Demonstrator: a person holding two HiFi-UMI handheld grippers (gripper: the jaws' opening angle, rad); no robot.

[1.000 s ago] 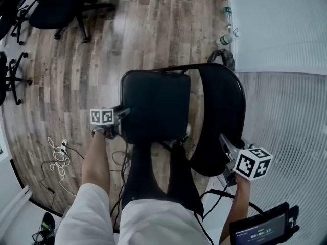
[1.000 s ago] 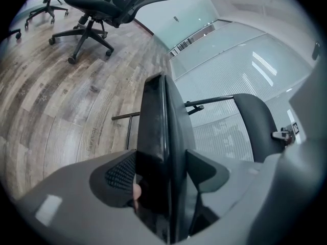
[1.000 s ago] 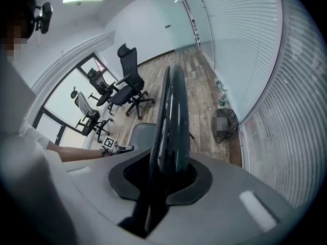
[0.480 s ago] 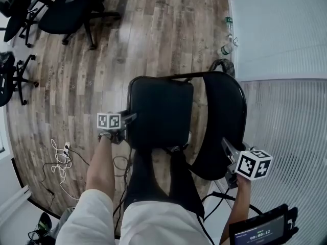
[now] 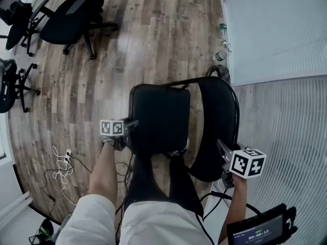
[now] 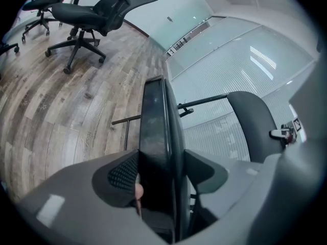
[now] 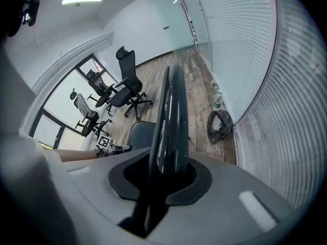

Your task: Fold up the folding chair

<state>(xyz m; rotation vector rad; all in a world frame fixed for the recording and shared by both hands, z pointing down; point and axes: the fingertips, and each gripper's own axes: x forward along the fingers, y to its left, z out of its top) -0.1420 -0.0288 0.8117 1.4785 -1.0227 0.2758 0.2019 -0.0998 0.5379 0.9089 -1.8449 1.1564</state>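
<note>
Chair [image 5: 184, 121] mid-frame in the head view, on the wood floor [image 5: 153, 34], right before the person's legs. Seat [image 5: 156, 111] at 9 o'clock of the back [image 5: 217, 121], the two close together. Left claw [image 5: 132, 122] at the seat's 9 o'clock edge: jaws wide, just been closing, both pads against the faces of the thick seat edge held between them. Right claw [image 5: 220, 148] at the back's 6 o'clock rim: jaws narrow, clamped on the thin rim. Office chairs [image 5: 71, 19] well apart at 10 o'clock. Dark bag [image 5: 218, 71] and bottles [image 5: 218, 56] at 1 o'clock, beside the blinds [image 5: 286, 137]. Cables [image 5: 61, 162] on the floor at 8 o'clock.
</note>
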